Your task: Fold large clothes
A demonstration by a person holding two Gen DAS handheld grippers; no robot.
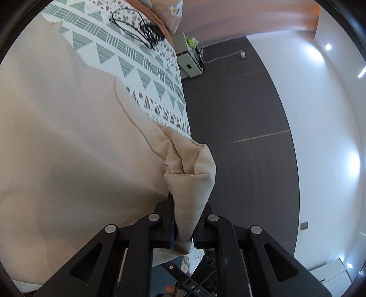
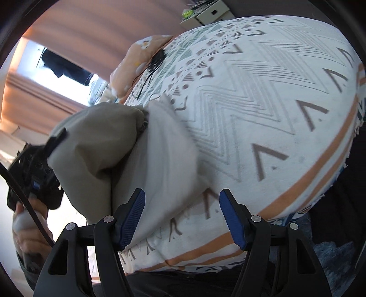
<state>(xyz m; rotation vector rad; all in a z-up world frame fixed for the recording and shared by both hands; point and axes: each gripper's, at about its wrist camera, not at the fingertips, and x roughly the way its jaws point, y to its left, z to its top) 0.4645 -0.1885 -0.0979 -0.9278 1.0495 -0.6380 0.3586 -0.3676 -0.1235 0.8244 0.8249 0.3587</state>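
A large beige garment [image 1: 68, 141] hangs lifted above the patterned bed cover [image 1: 137, 68]. My left gripper [image 1: 184, 219] is shut on a bunched edge of it. In the right wrist view the garment [image 2: 146, 160] looks grey-beige and drapes down from the left gripper, which shows at the far left [image 2: 39, 169] in a hand. My right gripper [image 2: 181, 217] is open and empty, with its blue pads [image 2: 133, 217] just beside the hanging cloth and above the bed cover [image 2: 263, 114].
A tangle of black cable [image 1: 141, 29] lies on the bed near an orange pillow [image 1: 169, 11]. A small bedside cabinet [image 1: 187, 57] stands by the dark wall panel. Curtains and a bright window [image 2: 45, 75] are at the left.
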